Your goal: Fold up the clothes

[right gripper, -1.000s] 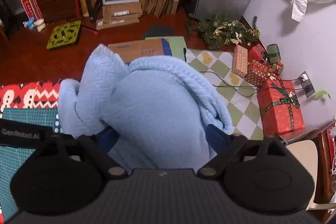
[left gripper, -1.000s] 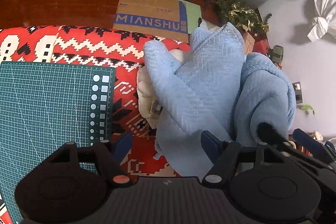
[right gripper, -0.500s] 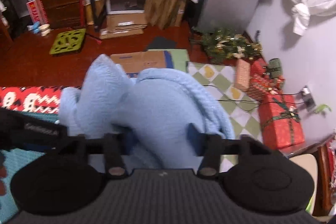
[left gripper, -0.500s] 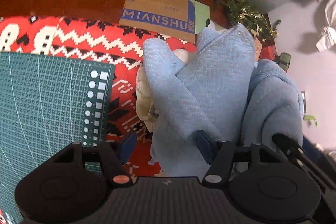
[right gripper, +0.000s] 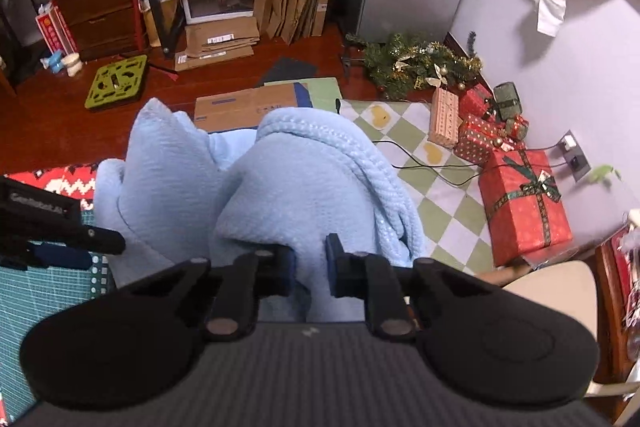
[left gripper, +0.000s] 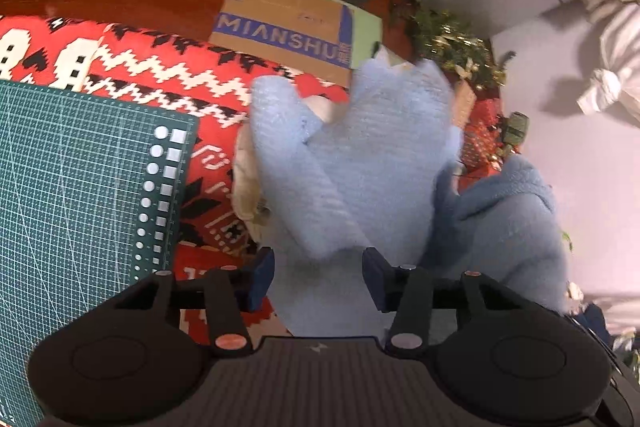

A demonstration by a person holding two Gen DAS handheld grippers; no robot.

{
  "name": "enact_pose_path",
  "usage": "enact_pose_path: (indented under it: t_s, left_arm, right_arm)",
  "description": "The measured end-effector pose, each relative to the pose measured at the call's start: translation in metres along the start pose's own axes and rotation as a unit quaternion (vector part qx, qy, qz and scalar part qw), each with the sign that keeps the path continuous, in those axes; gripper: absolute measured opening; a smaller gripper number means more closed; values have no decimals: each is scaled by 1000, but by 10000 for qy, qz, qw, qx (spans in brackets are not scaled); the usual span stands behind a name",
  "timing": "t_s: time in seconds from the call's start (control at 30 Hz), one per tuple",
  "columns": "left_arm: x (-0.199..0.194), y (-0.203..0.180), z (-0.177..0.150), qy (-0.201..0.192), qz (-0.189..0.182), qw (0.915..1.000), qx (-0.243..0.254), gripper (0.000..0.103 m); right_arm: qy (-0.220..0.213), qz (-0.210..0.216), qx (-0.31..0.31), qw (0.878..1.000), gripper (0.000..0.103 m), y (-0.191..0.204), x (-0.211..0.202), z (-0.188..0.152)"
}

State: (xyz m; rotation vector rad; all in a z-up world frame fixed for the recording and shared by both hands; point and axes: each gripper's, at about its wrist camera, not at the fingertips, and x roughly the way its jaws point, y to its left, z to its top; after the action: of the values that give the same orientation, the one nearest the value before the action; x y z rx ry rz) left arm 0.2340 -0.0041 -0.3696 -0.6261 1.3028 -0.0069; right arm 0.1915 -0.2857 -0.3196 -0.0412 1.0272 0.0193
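A light blue knit garment [left gripper: 380, 155] lies bunched at the right end of a red patterned cloth [left gripper: 160, 67], partly over a cream garment [left gripper: 244, 187]. My left gripper [left gripper: 318, 279] points down at its near fold. The jaws are closing with blue fabric between them; the right pad touches it, the left pad stands just clear. In the right wrist view the garment [right gripper: 304, 179] rises in two humps. My right gripper [right gripper: 311, 267] is closing, its pads pinching a ridge of the blue fabric. The left gripper's body [right gripper: 52, 227] shows at the left edge.
A green cutting mat [left gripper: 80, 187] covers the left of the red cloth. On the wooden floor beyond lie a cardboard box [left gripper: 284, 31] and a green grid tile [right gripper: 116, 83]. Wrapped gift boxes [right gripper: 524, 203], a garland [right gripper: 416, 63] and a checkered rug [right gripper: 440, 203] sit to the right.
The right jaws came together from wide apart onto the blue fabric, and that gripper rose a little. The left jaws narrowed around the near fold.
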Motion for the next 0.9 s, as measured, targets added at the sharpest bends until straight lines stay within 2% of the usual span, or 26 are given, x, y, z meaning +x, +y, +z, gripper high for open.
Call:
enact_pose_path:
  t_s: [0.13,0.37,0.47,0.6,0.7,0.77,0.9]
  left_arm:
    - [-12,-20,-11,39,-308,9988,372,49]
    - [-35,-39,-11,-57,-653,9963,559,62]
    - [-34,-46,-5,25,-661,9952,728,66]
    - [-15,-57,-6,242,-487,9930,1044,67]
    - [-1,-63,-14,418,-437,9905,1236,67]
    - [8,-67,-22,520,-463,9883,1355,72]
    - [20,-72,-42,750,-540,9843,1504,71]
  right_arm:
    - [-9,190,20,9998,15,-2,-9,-4]
    - [106,673,-16,9977,15,22,-14,-14]
    - [214,816,-67,9964,15,32,-14,-23]
    - [346,896,0,9954,15,36,-17,-42]
    - [468,930,-6,9946,15,36,-22,-60]
    - [558,922,76,9941,15,33,-26,-71]
    - [743,903,276,9928,15,26,-34,-94]
